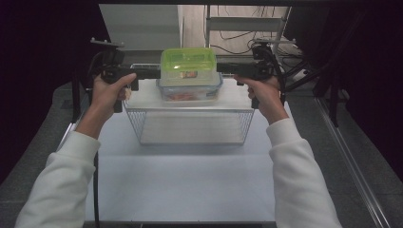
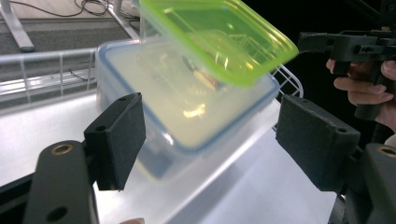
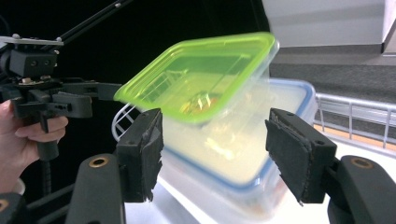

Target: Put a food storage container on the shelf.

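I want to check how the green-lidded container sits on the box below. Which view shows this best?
The high view: the green-lidded container stands on the blue-rimmed box, with both outlines whole. The left gripper view and the right gripper view show it close, blurred and tilted in the frame, between open jaws.

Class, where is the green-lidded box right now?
In the high view the green-lidded box sits stacked on the blue-rimmed box, top centre, atop the wire basket.

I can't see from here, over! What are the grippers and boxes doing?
Left gripper, right gripper: open, holding nothing. Green-lidded clear plastic box stacked on blue-rimmed clear plastic box. Nothing in the way.
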Tool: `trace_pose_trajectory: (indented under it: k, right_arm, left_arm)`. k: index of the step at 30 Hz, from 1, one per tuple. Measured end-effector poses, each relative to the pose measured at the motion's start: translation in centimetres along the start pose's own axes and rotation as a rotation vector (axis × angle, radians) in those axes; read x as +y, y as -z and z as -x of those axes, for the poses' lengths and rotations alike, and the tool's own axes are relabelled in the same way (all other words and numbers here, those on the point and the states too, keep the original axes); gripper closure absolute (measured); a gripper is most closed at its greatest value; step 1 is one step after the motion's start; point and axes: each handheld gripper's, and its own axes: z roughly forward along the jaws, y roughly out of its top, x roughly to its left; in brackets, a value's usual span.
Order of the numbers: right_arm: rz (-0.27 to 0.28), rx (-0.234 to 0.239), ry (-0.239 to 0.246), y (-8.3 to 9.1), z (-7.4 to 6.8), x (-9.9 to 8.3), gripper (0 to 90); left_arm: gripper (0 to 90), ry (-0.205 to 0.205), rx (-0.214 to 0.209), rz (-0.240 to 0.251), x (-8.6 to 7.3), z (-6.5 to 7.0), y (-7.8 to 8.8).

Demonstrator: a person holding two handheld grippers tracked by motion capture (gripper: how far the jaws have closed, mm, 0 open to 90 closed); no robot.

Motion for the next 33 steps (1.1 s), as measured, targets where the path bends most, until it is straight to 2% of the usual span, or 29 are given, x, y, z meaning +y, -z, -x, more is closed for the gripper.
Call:
trace_pose_trajectory:
  k: [3,5,8,12,15,18,21,25,29,33]
  right_arm:
    - [-0.016,0.011,0.01,1.2,-0.2,-0.9,36.2]
    - [-0.02,0.017,0.018,1.9,-0.3,-1.7,36.2]
    - [-0.027,0.025,0.024,3.0,-0.3,-3.0,36.0]
    - [-0.037,0.049,0.038,4.4,-0.2,-5.4,36.0]
    - [-0.057,0.036,0.044,5.2,0.1,-6.9,35.6]
    - [-0.072,0.038,0.049,5.9,0.5,-8.9,35.6]
    - [-0.098,0.042,0.046,6.3,0.9,-11.1,35.3]
    - [-0.148,0.044,0.052,6.3,1.4,-14.4,35.0]
    - [-0.209,0.029,0.054,6.1,1.9,-17.8,34.8]
    - [-0.26,0.008,0.054,5.7,2.2,-20.1,34.6]
  left_arm:
    - [24.4,-0.003,-0.018,0.008,-1.0,0.2,0.9]
    - [24.7,-0.005,-0.013,0.006,-1.8,0.5,1.4]
    - [25.0,-0.031,-0.013,0.002,-3.3,1.2,2.0]
    - [24.7,-0.069,-0.038,-0.013,-5.9,2.0,2.4]
    - [25.0,-0.075,-0.049,-0.034,-8.2,2.1,2.7]
    - [25.2,-0.082,-0.038,-0.057,-10.2,2.2,2.9]
    - [25.2,-0.085,-0.023,-0.085,-12.6,2.2,2.7]
    - [25.3,-0.09,-0.035,-0.117,-15.1,2.3,2.3]
    - [25.2,-0.097,-0.04,-0.168,-17.8,2.3,1.5]
    - [25.2,-0.098,-0.039,-0.225,-20.4,1.9,0.4]
